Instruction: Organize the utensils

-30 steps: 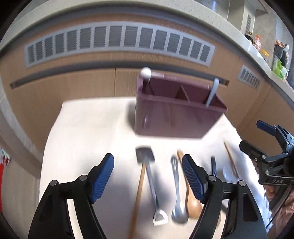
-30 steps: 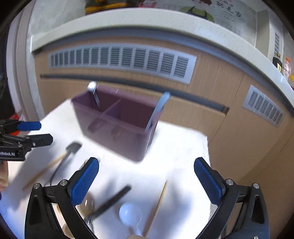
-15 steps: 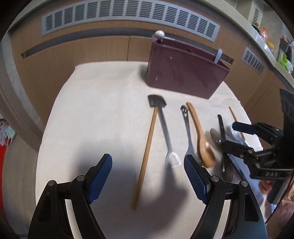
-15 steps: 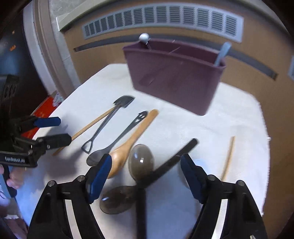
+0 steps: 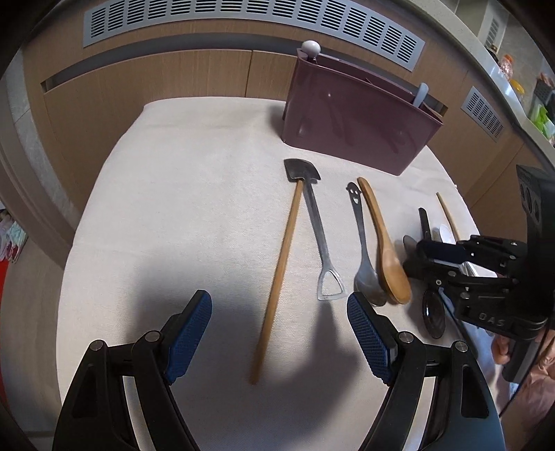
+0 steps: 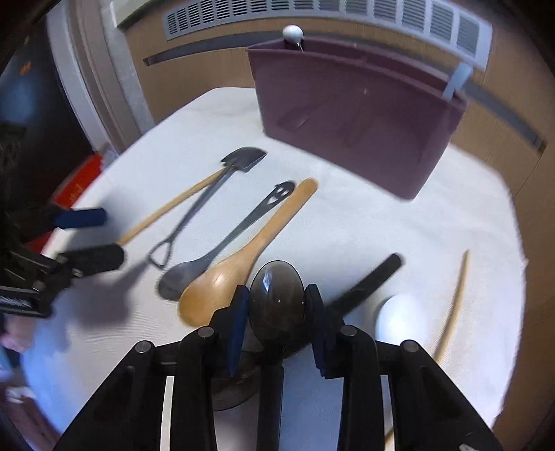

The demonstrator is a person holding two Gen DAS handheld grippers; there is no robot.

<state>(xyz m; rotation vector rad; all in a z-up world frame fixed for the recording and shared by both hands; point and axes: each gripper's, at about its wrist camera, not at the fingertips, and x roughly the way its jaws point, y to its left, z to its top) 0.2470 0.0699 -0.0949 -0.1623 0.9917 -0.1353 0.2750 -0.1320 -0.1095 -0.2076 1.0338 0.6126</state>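
Observation:
Several utensils lie on a white cloth (image 5: 194, 208). In the right wrist view my right gripper (image 6: 275, 298) is closing, its blue pads against both sides of a dark translucent spoon's (image 6: 277, 298) bowl, the handle running back between the fingers. A wooden spoon (image 6: 242, 263), a smiley-handled metal spoon (image 6: 236, 239) and a shovel-shaped spoon (image 6: 208, 194) lie to its left. My left gripper (image 5: 279, 333) hovers open over the near end of a wooden stick (image 5: 281, 263), touching nothing. The maroon divided holder (image 5: 353, 121) stands at the back with two utensils in it.
A second dark spoon (image 6: 367, 281) lies crossed under the gripped one. A white spoon (image 6: 399, 319) and a thin wooden chopstick (image 6: 458, 298) lie to the right. Wooden cabinet fronts with vent grilles (image 5: 242, 20) stand behind the table. The cloth's left half is bare.
My right gripper tipped down over the utensils and narrowed from wide open onto the dark spoon's bowl. My left gripper tilted down and drew back toward the near end of the cloth, staying open.

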